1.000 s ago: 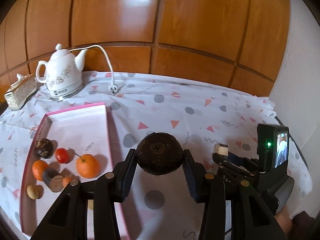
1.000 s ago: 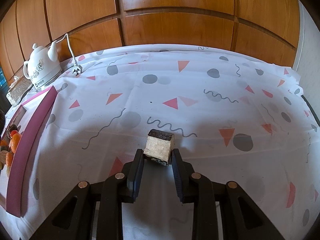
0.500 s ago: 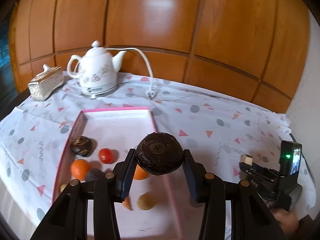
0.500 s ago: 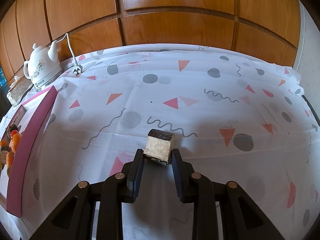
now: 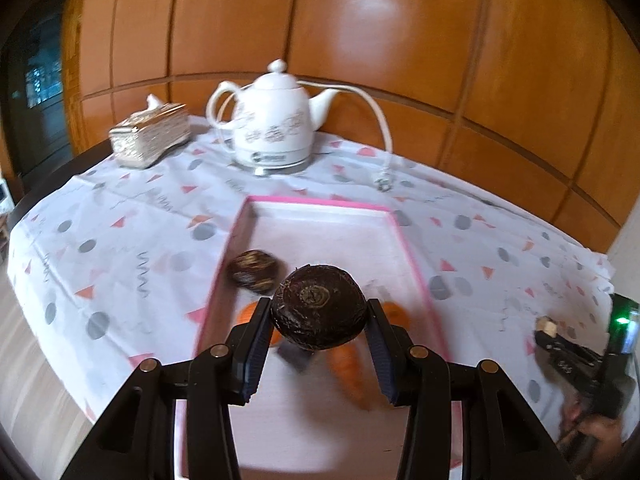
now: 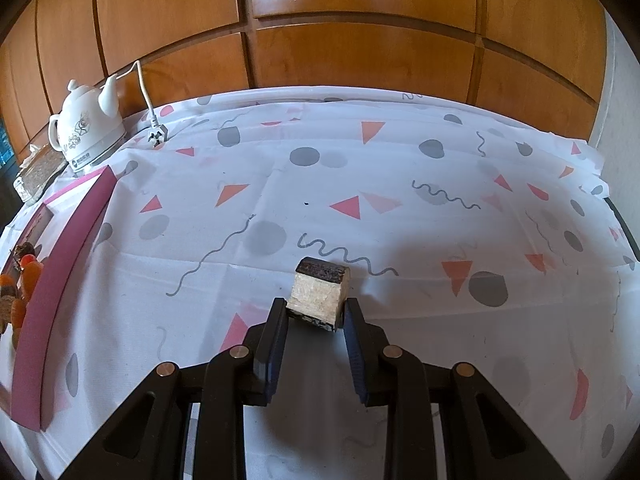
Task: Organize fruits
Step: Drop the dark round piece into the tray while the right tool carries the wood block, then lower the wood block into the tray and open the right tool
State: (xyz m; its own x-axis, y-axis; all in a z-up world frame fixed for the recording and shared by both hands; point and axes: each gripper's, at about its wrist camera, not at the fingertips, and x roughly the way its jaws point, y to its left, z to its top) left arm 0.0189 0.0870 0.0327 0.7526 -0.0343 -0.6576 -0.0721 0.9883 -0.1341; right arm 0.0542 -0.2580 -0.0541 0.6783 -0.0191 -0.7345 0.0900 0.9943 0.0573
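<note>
Carried sideways, the left hand-held gripper (image 5: pixel 319 326) now hangs over the pink tray (image 5: pixel 316 201), clamped on a dark round fruit (image 5: pixel 319 306). Right hand-held gripper (image 6: pixel 315 312) unmoved — nearly closed on a cut chunk (image 6: pixel 319 294) above the table (image 6: pixel 400 184). Risk: release from height — the fruit rolls into the oranges (image 5: pixel 348 360) below.

The tray (image 5: pixel 412 256) lies on the surface (image 5: pixel 120 248), with fruits (image 5: pixel 254 266) in it. Behind the tray stands the kettle (image 5: pixel 276 124), and the box (image 5: pixel 150 136) is left of the kettle.
</note>
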